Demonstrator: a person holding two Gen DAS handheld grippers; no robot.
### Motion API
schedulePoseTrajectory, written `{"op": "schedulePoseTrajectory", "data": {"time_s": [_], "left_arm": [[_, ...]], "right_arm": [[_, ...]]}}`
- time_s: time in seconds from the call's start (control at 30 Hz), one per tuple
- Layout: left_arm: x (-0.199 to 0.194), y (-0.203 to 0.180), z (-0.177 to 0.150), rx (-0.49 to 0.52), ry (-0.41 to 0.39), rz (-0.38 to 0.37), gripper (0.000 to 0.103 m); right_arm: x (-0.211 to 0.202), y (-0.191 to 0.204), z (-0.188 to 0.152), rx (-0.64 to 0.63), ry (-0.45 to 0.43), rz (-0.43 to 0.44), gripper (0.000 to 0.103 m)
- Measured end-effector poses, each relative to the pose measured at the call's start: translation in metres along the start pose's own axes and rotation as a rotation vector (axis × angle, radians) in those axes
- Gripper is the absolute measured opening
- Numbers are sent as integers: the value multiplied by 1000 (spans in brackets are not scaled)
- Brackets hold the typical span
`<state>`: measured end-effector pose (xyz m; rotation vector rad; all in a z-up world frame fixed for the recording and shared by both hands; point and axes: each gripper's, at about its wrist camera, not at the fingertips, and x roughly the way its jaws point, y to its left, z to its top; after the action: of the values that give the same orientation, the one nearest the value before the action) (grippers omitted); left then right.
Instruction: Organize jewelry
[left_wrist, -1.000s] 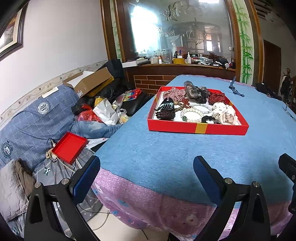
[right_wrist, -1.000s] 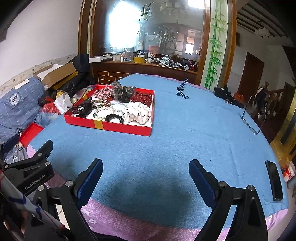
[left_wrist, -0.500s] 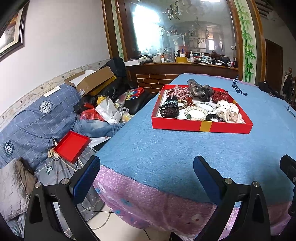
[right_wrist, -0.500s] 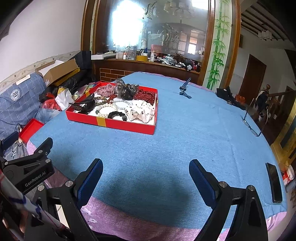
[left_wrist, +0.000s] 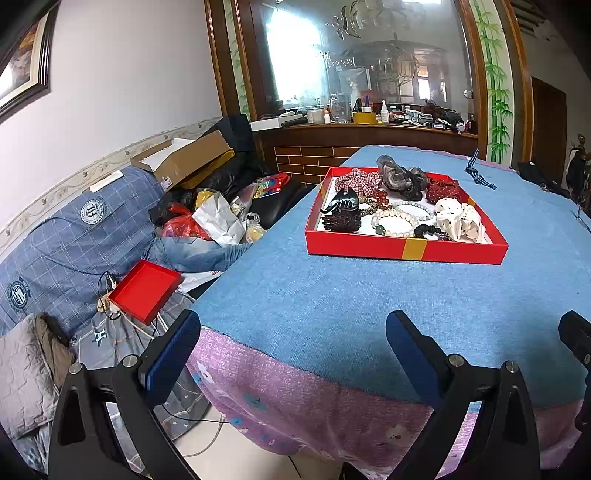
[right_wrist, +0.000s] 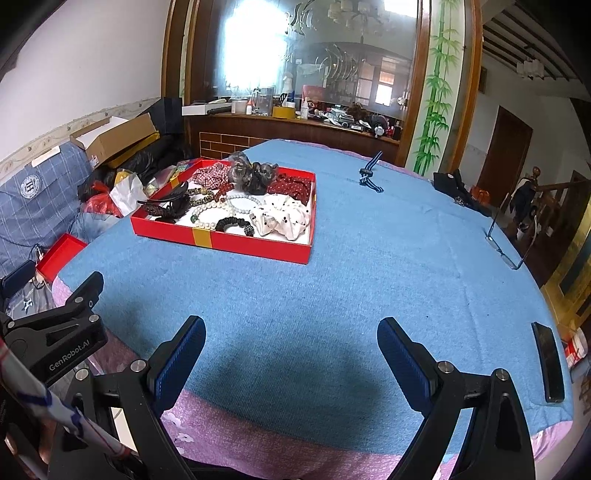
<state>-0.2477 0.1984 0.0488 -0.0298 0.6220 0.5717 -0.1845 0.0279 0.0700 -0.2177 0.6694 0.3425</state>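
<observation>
— Holding anything?
— No. Left claw (left_wrist: 291, 347) and right claw (right_wrist: 291, 350) both spread, empty, at the near edge of the blue surface (right_wrist: 332, 295).
— The jewelry?
— Heaped in the red tray (right_wrist: 236, 242), farther back.

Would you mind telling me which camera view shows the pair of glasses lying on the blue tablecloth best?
The right wrist view shows the thin-framed glasses best: they stand clear on the blue tablecloth near its right edge, lenses and temples visible. In the left wrist view only a thin sliver appears at the far right edge, too small to recognise.
</observation>
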Motion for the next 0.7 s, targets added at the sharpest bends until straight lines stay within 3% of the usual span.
{"op": "schedulePoseTrajectory", "data": {"time_s": [0.7], "left_arm": [[1,4,-3,-5,1,5,100]], "right_arm": [[2,2,1,-6,8,1,97]]}}
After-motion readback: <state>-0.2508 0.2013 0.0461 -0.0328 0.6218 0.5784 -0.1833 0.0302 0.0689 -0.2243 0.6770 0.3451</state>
